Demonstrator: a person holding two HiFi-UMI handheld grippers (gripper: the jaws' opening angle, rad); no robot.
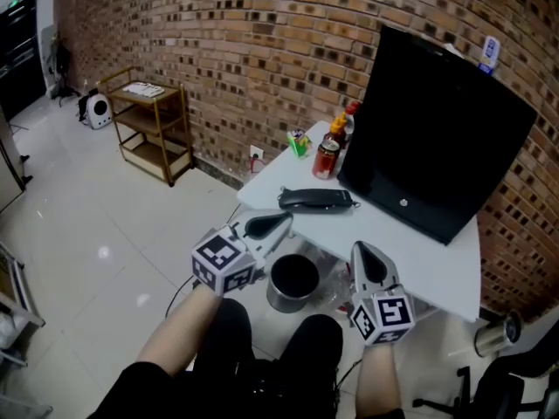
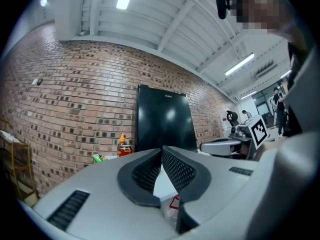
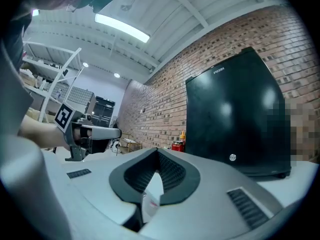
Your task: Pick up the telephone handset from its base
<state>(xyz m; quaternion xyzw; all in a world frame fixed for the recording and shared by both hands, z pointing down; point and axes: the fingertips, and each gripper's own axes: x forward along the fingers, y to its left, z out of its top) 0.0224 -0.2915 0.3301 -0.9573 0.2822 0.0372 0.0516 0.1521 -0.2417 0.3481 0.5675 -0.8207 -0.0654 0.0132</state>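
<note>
1. The telephone handset [image 1: 316,199] lies flat on a white table [image 1: 437,269], near its front left corner. It is black. I cannot tell the base apart from it.
2. Its long axis runs left to right in the head view, roughly along the table's near edge. One end points toward a tall black cabinet [image 1: 437,138].
3. The left gripper [image 1: 278,223] hovers just short of the handset. Its jaws are closed together and hold nothing.
4. The right gripper [image 1: 365,253] hangs lower, near the table's front edge, also closed and empty.
5. Risk: closed jaws reaching in would likely shove the handset rather than grasp it.
6. Risk: a push backward could knock the bottles [image 1: 328,155] just behind; a push sideways could slide it off the corner.
</note>
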